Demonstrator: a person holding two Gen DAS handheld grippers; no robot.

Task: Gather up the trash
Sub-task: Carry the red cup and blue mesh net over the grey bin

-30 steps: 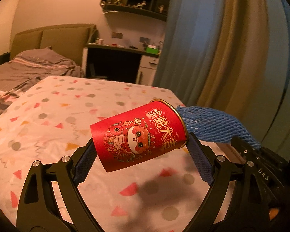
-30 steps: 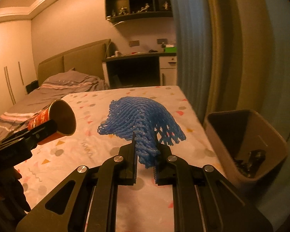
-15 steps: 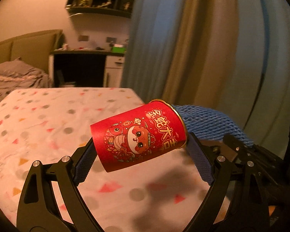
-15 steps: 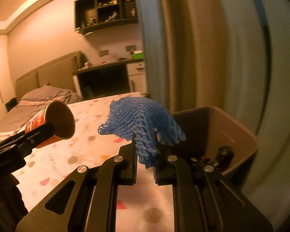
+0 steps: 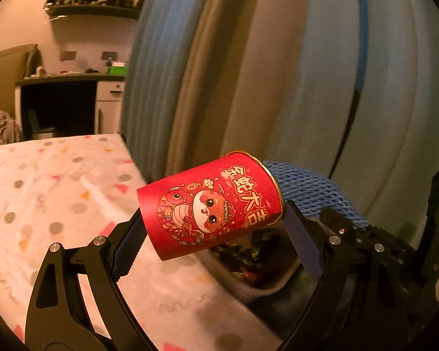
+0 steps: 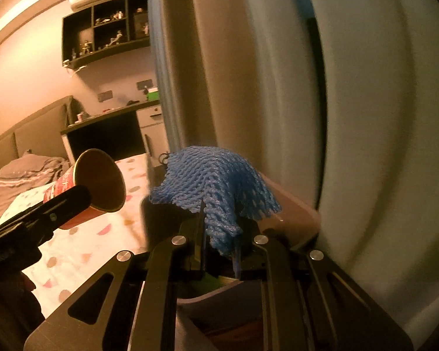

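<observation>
My left gripper [image 5: 216, 234] is shut on a red paper cup [image 5: 210, 207] with a cartoon print, held sideways above the bed's edge; the cup also shows in the right wrist view [image 6: 93, 188]. My right gripper [image 6: 219, 242] is shut on a blue foam net [image 6: 216, 184] and holds it over the brown trash bin [image 6: 295, 210]. The net also shows in the left wrist view [image 5: 310, 196], right of the cup. The bin [image 5: 248, 286] lies below the cup there, with dark rubbish inside.
A bed with a dotted sheet [image 5: 49, 199] fills the left. Blue and beige curtains [image 5: 248, 73] hang close behind the bin. A dark desk [image 5: 61, 102] and wall shelves [image 6: 105, 35] stand at the far wall.
Both grippers have swung to the right with their loads, away from the bed middle. The bin has come from the right edge to under the net and the cup.
</observation>
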